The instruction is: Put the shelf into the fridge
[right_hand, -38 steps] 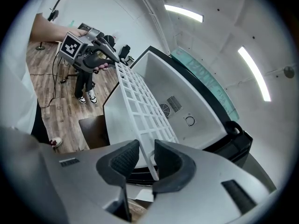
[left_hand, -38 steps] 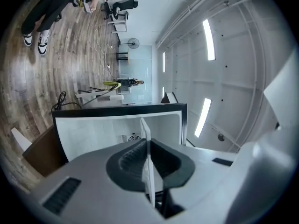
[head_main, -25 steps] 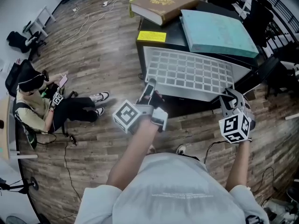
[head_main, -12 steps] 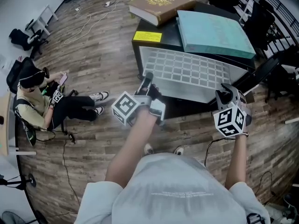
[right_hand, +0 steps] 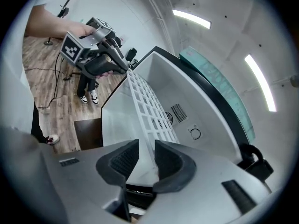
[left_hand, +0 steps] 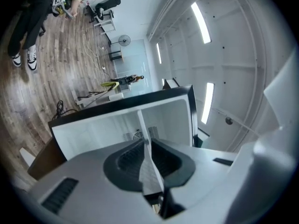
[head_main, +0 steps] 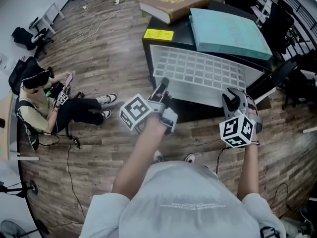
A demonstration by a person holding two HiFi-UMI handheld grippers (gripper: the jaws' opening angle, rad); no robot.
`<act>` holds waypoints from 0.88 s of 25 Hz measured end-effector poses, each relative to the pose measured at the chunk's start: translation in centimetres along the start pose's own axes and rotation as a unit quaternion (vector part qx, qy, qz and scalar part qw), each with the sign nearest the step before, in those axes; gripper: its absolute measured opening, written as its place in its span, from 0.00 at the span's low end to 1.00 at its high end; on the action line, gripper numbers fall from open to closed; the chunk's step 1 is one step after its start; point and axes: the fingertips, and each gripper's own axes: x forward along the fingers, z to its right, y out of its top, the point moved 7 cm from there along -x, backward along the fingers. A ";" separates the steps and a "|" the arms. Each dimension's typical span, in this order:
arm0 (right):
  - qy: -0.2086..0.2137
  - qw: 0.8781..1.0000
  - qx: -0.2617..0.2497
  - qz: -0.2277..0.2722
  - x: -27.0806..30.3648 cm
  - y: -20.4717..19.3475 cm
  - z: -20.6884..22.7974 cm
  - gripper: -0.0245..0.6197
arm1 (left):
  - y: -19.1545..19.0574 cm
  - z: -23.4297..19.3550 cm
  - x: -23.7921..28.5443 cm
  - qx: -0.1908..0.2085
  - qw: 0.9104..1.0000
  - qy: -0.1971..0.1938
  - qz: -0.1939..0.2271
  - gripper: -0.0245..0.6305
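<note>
shelf (head_main: pixel 198 76) held between left gripper (head_main: pixel 161 88) and right gripper (head_main: pixel 233 99) (edges clamped).

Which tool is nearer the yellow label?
Left. The left tool grips the shelf near the yellow label; the right tool grips the shelf's opposite end.

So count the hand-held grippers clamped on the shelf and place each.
2. The left hand-held gripper clamps the shelf at its near-left corner; the right hand-held gripper, at its near-right corner.
</note>
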 end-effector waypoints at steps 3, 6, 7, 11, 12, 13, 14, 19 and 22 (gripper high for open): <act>0.003 1.000 0.008 0.012 0.2 0.7 0.2 0.19 | -1.4 0.4 0.4 -0.007 1.000 -0.013 -0.019 0.10; 0.012 1.000 0.012 0.014 0.6 1.2 0.3 0.16 | -1.8 0.4 0.7 -0.016 1.000 -0.014 -0.012 0.09; 0.015 1.000 0.016 0.014 0.8 1.2 0.2 0.16 | -1.8 0.4 0.7 -0.019 1.000 -0.013 -0.009 0.09; 0.021 0.999 0.030 0.016 1.0 1.2 0.3 0.15 | -2.0 0.2 0.7 -0.035 0.999 -0.009 0.005 0.07; 0.023 0.999 0.032 0.016 1.0 1.2 0.3 0.15 | -2.1 0.2 0.7 -0.033 0.999 -0.006 0.009 0.07; 0.024 0.999 0.033 0.016 1.0 1.2 0.3 0.15 | -2.1 0.3 0.7 -0.030 0.999 -0.004 0.013 0.07; 0.025 0.999 0.034 0.017 1.0 1.2 0.4 0.16 | -2.1 0.3 0.6 -0.028 1.000 -0.002 0.014 0.07; 0.015 0.999 0.031 0.015 1.0 1.3 0.4 0.15 | -2.0 0.5 0.7 -0.021 1.000 -0.002 0.014 0.07; 0.015 0.999 0.033 0.015 1.2 1.2 0.4 0.16 | -2.0 0.3 0.9 -0.021 1.000 -0.001 0.015 0.07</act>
